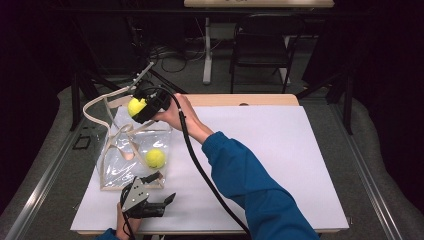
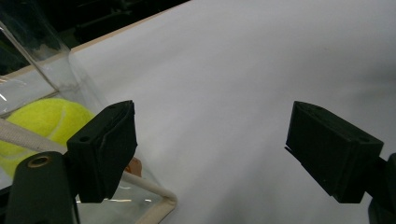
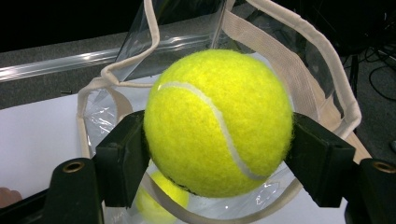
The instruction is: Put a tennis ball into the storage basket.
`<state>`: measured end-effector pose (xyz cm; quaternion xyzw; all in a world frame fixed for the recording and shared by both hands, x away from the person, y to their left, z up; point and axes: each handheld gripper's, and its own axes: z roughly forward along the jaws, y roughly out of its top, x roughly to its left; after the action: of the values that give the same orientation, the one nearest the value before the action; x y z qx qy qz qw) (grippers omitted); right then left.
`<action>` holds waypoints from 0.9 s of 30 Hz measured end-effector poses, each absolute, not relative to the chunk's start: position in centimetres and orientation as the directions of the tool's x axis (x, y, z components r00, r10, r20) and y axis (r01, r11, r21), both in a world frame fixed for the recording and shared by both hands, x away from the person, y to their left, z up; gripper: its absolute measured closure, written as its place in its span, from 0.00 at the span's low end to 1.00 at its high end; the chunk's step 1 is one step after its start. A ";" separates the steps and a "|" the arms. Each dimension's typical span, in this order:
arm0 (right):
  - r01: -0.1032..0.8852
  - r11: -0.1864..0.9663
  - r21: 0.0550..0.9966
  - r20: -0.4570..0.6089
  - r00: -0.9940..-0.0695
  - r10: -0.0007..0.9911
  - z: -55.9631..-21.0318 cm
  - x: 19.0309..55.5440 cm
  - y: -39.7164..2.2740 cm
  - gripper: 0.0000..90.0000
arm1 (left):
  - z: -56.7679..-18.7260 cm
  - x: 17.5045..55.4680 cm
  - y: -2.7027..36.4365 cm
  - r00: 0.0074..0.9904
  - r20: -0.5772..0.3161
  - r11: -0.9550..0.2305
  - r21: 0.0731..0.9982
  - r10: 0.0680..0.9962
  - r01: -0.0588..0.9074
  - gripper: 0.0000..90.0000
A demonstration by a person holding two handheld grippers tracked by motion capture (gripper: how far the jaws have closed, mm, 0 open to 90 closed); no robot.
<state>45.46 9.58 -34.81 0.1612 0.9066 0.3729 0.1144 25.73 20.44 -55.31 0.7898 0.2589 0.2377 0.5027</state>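
Black right gripper (image 3: 219, 154) clamped on a fuzzy yellow tennis ball (image 3: 219, 123) above the clear plastic cream-trimmed tote bag (image 1: 116, 150), second yellow tennis ball (image 1: 155, 158) inside it, left gripper (image 2: 212, 149) spread wide, empty, beside the bag's corner on the white table sheet (image 1: 260, 150)

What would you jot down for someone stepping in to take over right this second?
Right hand-held gripper: shut on a tennis ball, held above the open top of the clear bag.
Left hand-held gripper: open, holding nothing, by the bag's near corner on the white table.
Done: a second tennis ball already lies inside the bag.
Left: lower the held ball into the opening and release it. The bag looks floppy, so steadying its rim with the left gripper may help.
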 end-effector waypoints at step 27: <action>0.225 0.691 0.687 -0.081 -0.921 0.380 -35.4 45.9 10.2 0.29 | -55.3 25.8 20.5 0.753 0.114 -0.360 0.917 0.648 0.171 0.18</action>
<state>45.93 10.20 -35.35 0.1656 0.9129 0.3566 0.1091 25.76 20.46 -55.35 0.7897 0.2593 0.2374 0.5027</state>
